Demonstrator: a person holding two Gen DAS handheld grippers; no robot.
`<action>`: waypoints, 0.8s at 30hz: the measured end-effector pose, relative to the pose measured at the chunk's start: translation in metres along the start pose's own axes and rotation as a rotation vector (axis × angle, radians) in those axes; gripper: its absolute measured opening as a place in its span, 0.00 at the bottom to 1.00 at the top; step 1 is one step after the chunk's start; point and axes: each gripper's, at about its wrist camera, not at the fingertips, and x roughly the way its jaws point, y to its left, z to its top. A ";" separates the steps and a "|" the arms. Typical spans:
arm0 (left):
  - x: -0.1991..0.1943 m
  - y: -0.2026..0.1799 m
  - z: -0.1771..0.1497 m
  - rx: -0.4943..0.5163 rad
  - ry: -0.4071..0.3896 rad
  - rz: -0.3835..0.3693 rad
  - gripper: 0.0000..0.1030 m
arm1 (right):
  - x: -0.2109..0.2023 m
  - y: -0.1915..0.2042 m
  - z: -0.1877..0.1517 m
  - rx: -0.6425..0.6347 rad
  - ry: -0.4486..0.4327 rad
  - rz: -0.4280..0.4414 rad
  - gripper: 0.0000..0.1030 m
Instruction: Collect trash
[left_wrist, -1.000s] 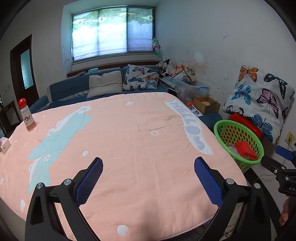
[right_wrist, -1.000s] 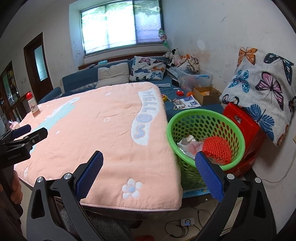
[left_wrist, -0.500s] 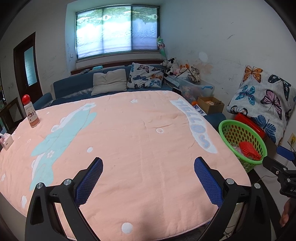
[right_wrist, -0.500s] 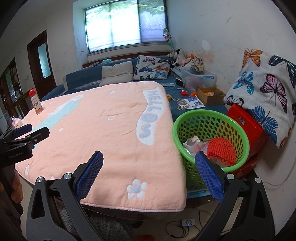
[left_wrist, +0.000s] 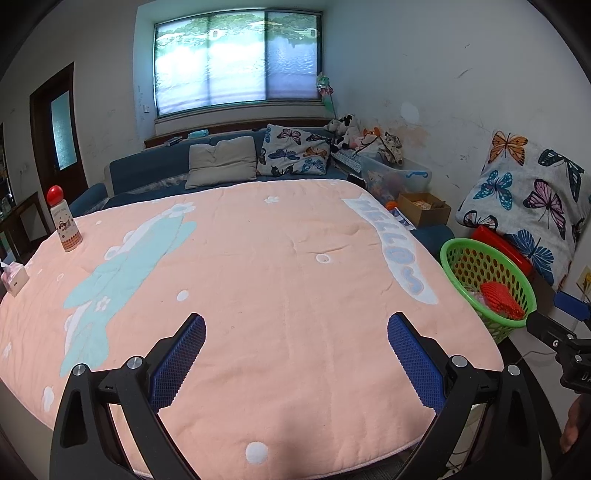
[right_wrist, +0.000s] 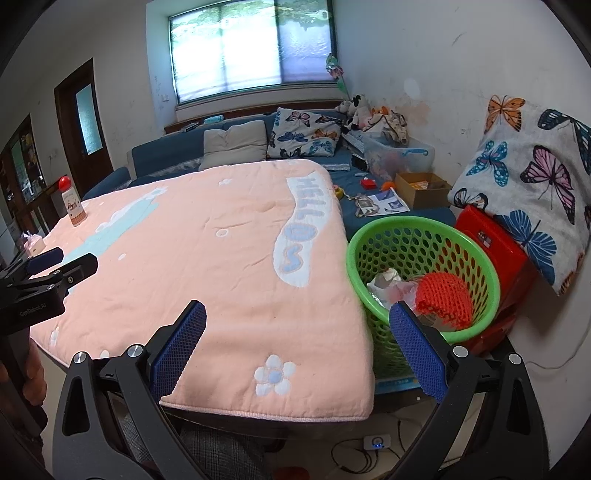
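A green perforated basket (right_wrist: 424, 236) stands off the table's right edge, holding a red mesh sleeve (right_wrist: 445, 297) and crumpled white and pink wrappers (right_wrist: 388, 284). In the left wrist view the same basket (left_wrist: 491, 266) sits far right. My left gripper (left_wrist: 295, 332) hangs open over the pink blanket (left_wrist: 258, 266), with nothing between its blue pads. My right gripper (right_wrist: 297, 321) is open too, above the blanket's near right corner, its right finger (right_wrist: 417, 343) in front of the basket. No loose trash shows on the blanket.
A red-capped bottle (left_wrist: 64, 221) and a small tissue box (left_wrist: 13, 278) stand at the blanket's left edge. A red box (right_wrist: 491, 254) and butterfly pillow (right_wrist: 535, 177) sit behind the basket. A blue sofa (left_wrist: 155, 170) with cushions, a cardboard box (right_wrist: 421, 188) and toys lie beyond.
Both grippers have drawn back and risen a little, so the table and basket look slightly farther away. Both stay open and nothing was picked up or let go.
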 end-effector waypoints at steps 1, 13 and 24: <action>0.000 0.000 0.000 -0.001 0.001 0.000 0.93 | 0.000 0.000 0.000 0.000 -0.001 0.000 0.96; 0.004 0.003 -0.003 -0.012 0.010 0.014 0.93 | 0.006 0.000 -0.001 -0.011 0.005 0.011 0.96; 0.003 0.004 -0.004 -0.015 0.000 0.033 0.93 | 0.007 0.001 -0.002 -0.013 0.005 0.016 0.96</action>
